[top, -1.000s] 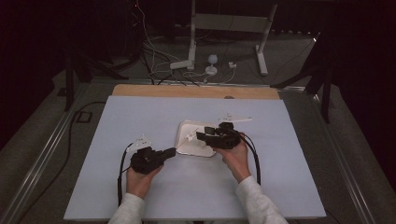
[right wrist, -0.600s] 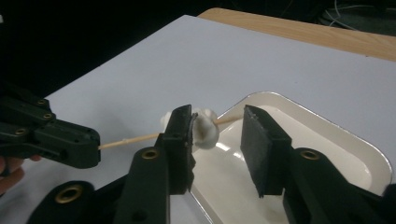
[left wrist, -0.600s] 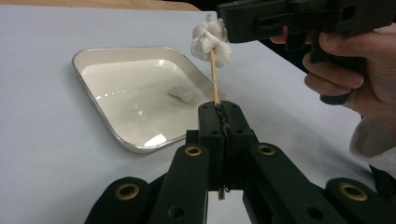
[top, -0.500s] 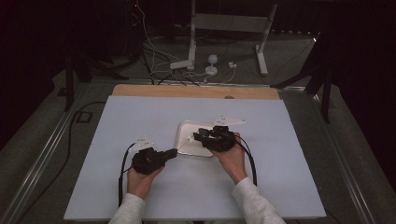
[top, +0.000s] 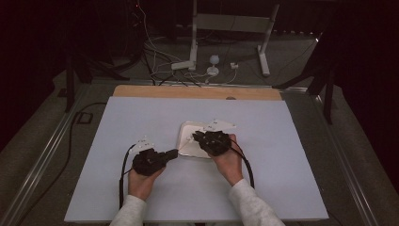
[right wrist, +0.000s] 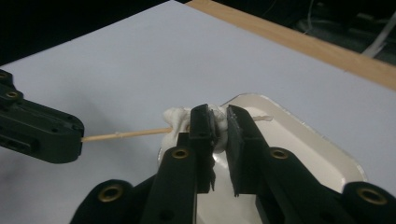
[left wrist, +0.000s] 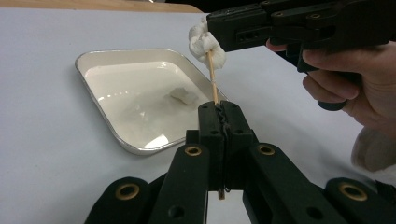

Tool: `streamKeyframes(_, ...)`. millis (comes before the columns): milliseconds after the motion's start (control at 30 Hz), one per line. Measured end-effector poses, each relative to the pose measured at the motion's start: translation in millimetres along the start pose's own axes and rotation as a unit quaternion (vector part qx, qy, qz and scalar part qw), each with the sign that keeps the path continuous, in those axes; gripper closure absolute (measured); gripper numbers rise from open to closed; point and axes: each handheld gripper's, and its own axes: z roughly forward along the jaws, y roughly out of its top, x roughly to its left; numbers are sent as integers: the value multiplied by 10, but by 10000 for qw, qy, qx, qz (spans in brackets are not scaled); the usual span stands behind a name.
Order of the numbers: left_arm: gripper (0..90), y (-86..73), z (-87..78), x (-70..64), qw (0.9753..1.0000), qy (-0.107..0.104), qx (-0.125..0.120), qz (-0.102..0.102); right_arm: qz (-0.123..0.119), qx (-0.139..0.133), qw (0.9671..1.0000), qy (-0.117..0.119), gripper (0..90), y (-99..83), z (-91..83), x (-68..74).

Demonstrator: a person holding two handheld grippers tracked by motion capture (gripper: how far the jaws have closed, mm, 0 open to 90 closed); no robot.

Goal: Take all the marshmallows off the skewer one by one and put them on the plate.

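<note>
My left gripper [left wrist: 219, 109] is shut on a thin wooden skewer [left wrist: 212, 79] that points up and away from it. A white soft lump [left wrist: 204, 42] is threaded on the skewer's far end. My right gripper [right wrist: 218, 116] is shut on that white lump [right wrist: 175, 116], with the skewer [right wrist: 126, 135] running from it back to the left gripper [right wrist: 77, 137]. Both meet over the near left edge of a white tray [top: 186, 136]. In the high view the left gripper [top: 175, 153] is beside the right gripper [top: 195, 136].
The tray [left wrist: 116, 140] holds a film of liquid and a small white piece [left wrist: 183, 94]. It sits mid-table on a pale blue-white sheet [top: 282, 141]. A wooden strip [top: 197, 92] lines the far edge, with cables and stand legs on the floor beyond.
The right gripper has shifted slightly left and nearer, toward the left gripper, with the lump in it. The left gripper has barely moved.
</note>
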Motion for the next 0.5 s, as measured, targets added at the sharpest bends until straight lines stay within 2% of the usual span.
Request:
streamKeyframes(167, 900, 2, -4, 3, 10000, 41, 9, -35, -93, -18, 9998, -171, 840, 8, 13, 16)
streamKeyframes(233, 900, -1, -6, 4, 10000, 64, 47, -23, -86, 5, 9992, -382, 851, 4, 22, 8)
streamKeyframes(267, 900, -4, -12, 8, 10000, 55, 49, -35, -162, 18, 9983, -567, 853, 1, 20, -9)
streamKeyframes(300, 900, -5, -16, 11, 10000, 45, 38, -49, -51, 15, 9986, -535, 854, -4, 14, -53)
streamKeyframes(333, 900, -5, -16, 11, 10000, 45, 38, -49, -51, 15, 9986, -535, 854, -4, 14, -53)
streamKeyframes(367, 900, -2, -9, 7, 10000, 28, 23, -51, 120, -1, 9990, -429, 855, -9, 7, -97)
streamKeyframes(400, 900, 0, 0, 0, 10000, 22, 33, -42, 122, -4, 9989, -443, 856, -10, -1, -118)
streamKeyframes(433, 900, -1, 11, -10, 10000, 21, 50, -26, 15, 13, 9984, -569, 858, -1, -7, -106)
streamKeyframes(500, 900, -1, 15, -22, 10000, 44, 60, -3, -30, 29, 9981, -611, 860, 3, 4, -118)
